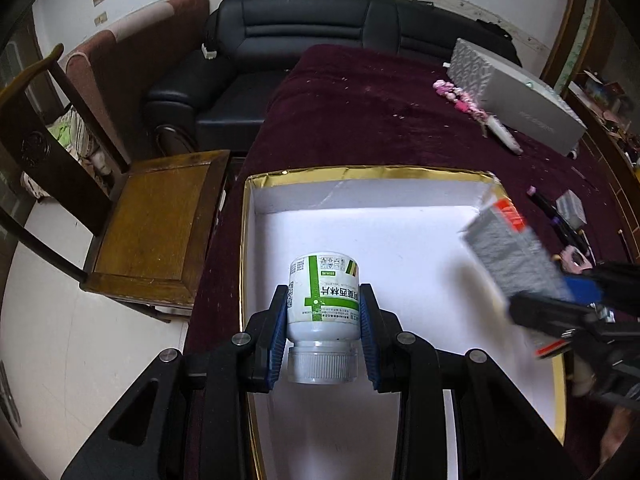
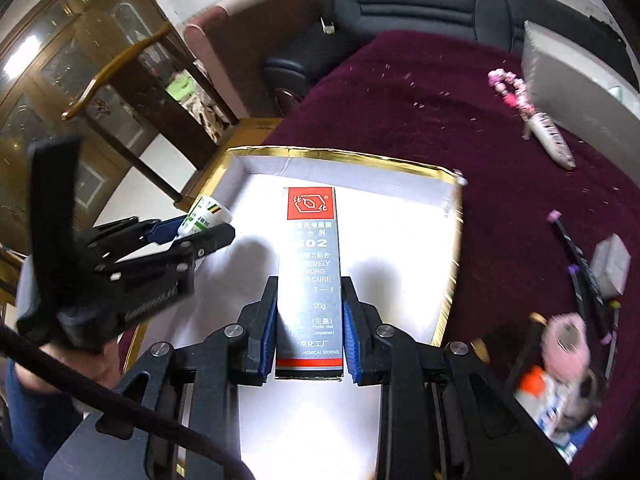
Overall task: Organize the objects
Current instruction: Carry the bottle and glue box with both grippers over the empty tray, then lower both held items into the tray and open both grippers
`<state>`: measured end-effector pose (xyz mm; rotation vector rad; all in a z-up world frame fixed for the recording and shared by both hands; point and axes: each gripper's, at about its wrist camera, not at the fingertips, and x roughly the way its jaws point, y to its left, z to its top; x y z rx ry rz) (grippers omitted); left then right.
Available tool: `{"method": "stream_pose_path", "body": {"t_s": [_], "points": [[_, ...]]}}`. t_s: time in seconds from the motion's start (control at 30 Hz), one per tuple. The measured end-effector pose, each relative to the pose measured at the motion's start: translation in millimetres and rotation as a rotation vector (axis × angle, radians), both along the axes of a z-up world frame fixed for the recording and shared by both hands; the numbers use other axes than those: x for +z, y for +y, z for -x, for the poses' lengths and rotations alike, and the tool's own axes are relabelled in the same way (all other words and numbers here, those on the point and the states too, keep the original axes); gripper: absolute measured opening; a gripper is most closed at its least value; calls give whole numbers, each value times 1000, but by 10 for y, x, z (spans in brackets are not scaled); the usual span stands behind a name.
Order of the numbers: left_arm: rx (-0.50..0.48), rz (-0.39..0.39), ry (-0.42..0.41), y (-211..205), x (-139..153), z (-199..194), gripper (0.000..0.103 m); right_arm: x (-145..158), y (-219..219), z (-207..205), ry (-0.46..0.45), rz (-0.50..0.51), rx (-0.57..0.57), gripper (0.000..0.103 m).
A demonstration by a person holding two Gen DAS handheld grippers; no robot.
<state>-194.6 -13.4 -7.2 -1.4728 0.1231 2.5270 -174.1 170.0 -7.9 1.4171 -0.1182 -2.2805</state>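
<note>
My left gripper [image 1: 323,300] is shut on a white pill bottle [image 1: 323,296] with a green label, cap toward the camera, held over the left part of a white box with a gold rim [image 1: 360,171]. My right gripper [image 2: 309,300] is shut on a tall grey glue carton [image 2: 309,264] with a red logo, held above the same box [image 2: 340,156]. In the left wrist view the carton [image 1: 516,256] and right gripper [image 1: 576,300] come in blurred from the right. In the right wrist view the left gripper [image 2: 200,236] with the bottle [image 2: 206,216] is at the left.
A dark red cloth [image 1: 360,112] covers the table. On it lie a grey long box [image 1: 520,96], a pink beaded item [image 1: 468,108], pens [image 2: 580,264], a small grey box [image 2: 610,264] and a pink round object [image 2: 564,340]. A wooden chair [image 1: 156,224] and black sofa [image 1: 304,32] stand beyond.
</note>
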Motion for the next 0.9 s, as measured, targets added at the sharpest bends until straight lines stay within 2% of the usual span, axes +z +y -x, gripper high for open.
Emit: {"method": "stream_pose_path", "body": {"t_s": [0.4,0.9], "points": [[19,-42,-30,-90,-94,361,29,-274,-316,372,-57,-33,-14,25],[11,-121,-33,-136,-111,472,29,-388,-478,537,-68,-42,-28,25]]}}
